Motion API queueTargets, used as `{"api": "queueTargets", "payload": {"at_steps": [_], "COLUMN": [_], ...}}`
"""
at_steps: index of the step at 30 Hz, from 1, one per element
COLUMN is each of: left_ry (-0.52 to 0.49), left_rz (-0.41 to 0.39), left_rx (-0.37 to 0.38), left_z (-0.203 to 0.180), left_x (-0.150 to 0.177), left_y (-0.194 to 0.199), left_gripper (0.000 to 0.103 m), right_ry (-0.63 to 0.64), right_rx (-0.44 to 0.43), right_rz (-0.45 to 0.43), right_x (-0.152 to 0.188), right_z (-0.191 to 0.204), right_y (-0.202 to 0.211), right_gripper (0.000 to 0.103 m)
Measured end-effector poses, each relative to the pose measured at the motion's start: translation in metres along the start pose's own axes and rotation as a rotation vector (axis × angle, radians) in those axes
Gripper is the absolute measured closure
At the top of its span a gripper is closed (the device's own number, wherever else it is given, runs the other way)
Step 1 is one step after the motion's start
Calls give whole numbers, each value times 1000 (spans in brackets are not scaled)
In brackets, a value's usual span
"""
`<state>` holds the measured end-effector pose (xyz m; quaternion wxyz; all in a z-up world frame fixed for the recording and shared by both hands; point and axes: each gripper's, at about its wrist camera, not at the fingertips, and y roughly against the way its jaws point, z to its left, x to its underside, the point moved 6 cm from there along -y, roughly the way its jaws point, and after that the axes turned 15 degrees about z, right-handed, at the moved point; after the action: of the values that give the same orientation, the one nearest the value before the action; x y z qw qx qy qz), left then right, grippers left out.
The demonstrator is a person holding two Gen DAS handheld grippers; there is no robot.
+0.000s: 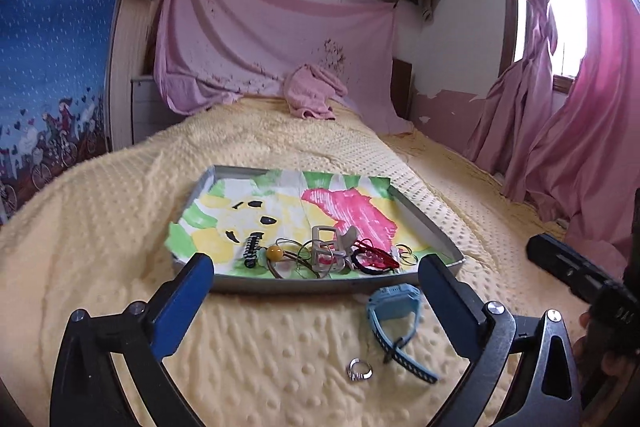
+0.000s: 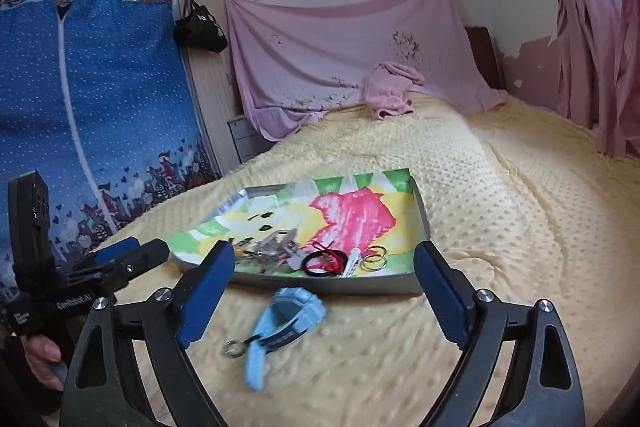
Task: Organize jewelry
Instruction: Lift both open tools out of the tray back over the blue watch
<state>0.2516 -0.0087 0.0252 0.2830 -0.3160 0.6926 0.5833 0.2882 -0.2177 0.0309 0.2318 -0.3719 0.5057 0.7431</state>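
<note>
Both grippers are held above a bed (image 1: 280, 339) covered with a yellow dotted blanket. The left gripper (image 1: 316, 267) has its blue-padded fingers (image 1: 184, 291) set wide apart, with nothing between the pads. The right gripper (image 2: 324, 267) likewise has its fingers (image 2: 208, 287) spread apart and empty. A shallow grey tray (image 1: 288, 285) lies on the blanket ahead of both grippers, lined with a painted sheet in green, yellow and pink. The jewelry is gathered along the near edge of the tray: a yellow bead on a cord (image 1: 274, 251), a white clip (image 1: 326, 247), red and black hair ties (image 2: 324, 261), and thin metal rings (image 2: 375, 257). Two items remain outside the tray, on the blanket just in front of it: a light blue watch (image 1: 394, 311) resting on its side, and a small silver ring (image 1: 359, 369) near the end of the watch strap. In the right wrist view, the left gripper appears at the left edge, held in a hand (image 2: 44, 359).
</note>
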Motion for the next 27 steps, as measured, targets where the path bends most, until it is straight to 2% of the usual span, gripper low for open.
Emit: {"api": "queueTargets", "payload": {"at_steps": [5, 12, 21, 27], "left_ry": [-5, 4, 9, -3], "left_rz": [-36, -59, -41, -10], "left_rx": [-5, -46, -102, -144], "left_z": [-3, 3, 14, 17], "left_x": [13, 37, 55, 59], "left_y": [29, 52, 45, 30], "left_gripper": [0, 0, 0, 0], "right_ry": [18, 0, -3, 3], "right_rx": [-8, 0, 63, 83], "right_rz": [-17, -37, -3, 23], "right_x": [6, 33, 63, 65], "right_z": [12, 19, 12, 9], "right_y": [38, 64, 43, 26], "right_gripper": [10, 10, 10, 10]}}
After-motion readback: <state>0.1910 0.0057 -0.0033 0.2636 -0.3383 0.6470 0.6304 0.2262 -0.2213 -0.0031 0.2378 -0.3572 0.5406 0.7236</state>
